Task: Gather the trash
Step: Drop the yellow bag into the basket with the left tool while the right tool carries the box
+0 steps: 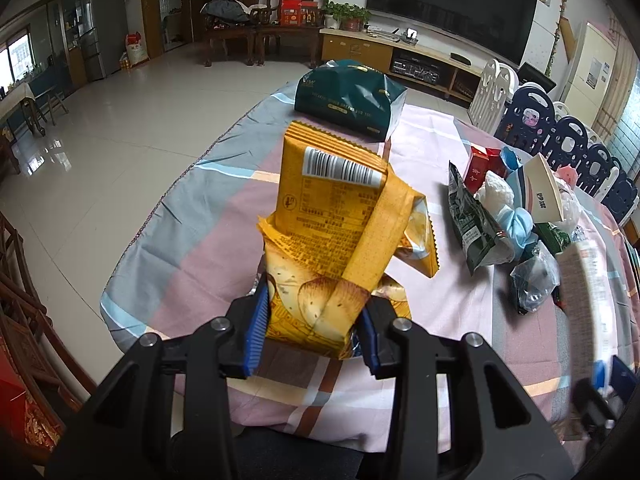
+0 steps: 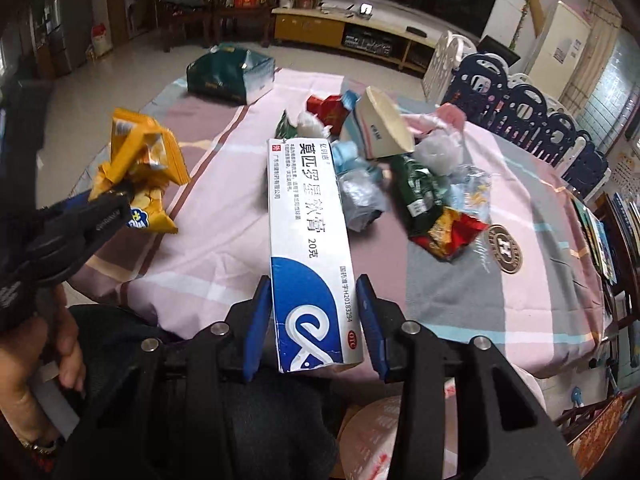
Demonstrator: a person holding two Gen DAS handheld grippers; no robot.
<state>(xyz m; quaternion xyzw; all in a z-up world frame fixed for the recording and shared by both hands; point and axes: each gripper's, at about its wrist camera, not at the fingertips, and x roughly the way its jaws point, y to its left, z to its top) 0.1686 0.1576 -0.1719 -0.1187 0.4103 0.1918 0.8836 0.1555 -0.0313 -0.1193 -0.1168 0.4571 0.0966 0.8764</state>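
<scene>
Checked pink-and-grey cloth covers the worktop [image 2: 224,240]. Above it the left claw [image 1: 310,332] grips a crumpled yellow crisp packet [image 1: 340,216]; the right claw [image 2: 314,320] clamps a long white-and-blue cardboard box [image 2: 308,240]. Beyond lies a heap of wrappers [image 2: 400,168].

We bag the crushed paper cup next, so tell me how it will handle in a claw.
The paper cup is already squashed flat with its rim bent, so it will probably fold further rather than resist a squeeze. It looks light and empty. It leans on the loose trash pile, so lifting it may shift the wrappers beside it.
</scene>
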